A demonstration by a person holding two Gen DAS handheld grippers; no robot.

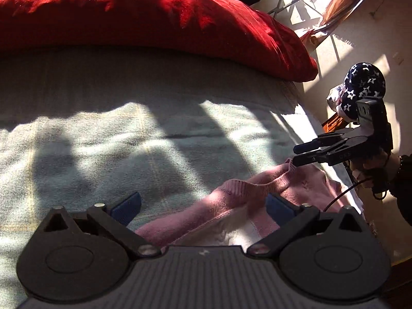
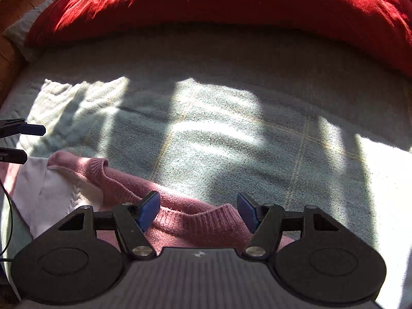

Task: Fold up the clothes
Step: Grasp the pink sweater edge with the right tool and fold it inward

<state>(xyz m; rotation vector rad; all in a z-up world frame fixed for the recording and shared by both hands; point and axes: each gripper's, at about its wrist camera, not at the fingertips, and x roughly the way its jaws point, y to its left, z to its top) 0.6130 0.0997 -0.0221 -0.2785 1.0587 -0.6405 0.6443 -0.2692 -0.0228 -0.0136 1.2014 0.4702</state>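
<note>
Two grippers: both over a bed, each with jaws spread and nothing pressed between the pads.
Bed cover (image 2: 231,128): pale grey-green woven cloth, ahead of and beneath both tools, crossed by sun patches and shadows.
Red pillow (image 2: 219,7): far ahead of both tools, along the bed's far edge.
Pink sweater (image 2: 195,221): crumpled on the cover directly below both tools; ribbed hem lies in the gap of the right tool; white inner fabric (image 2: 51,190) shows to that tool's left.
Left gripper (image 1: 203,207): jaws wide, sweater below and toward its right finger, apart from the pads.
Right gripper (image 2: 198,212): jaws moderately wide, hovering over the ribbed hem, no grip.
Star-patterned cloth (image 1: 360,85): wrapped atop the right tool.
</note>
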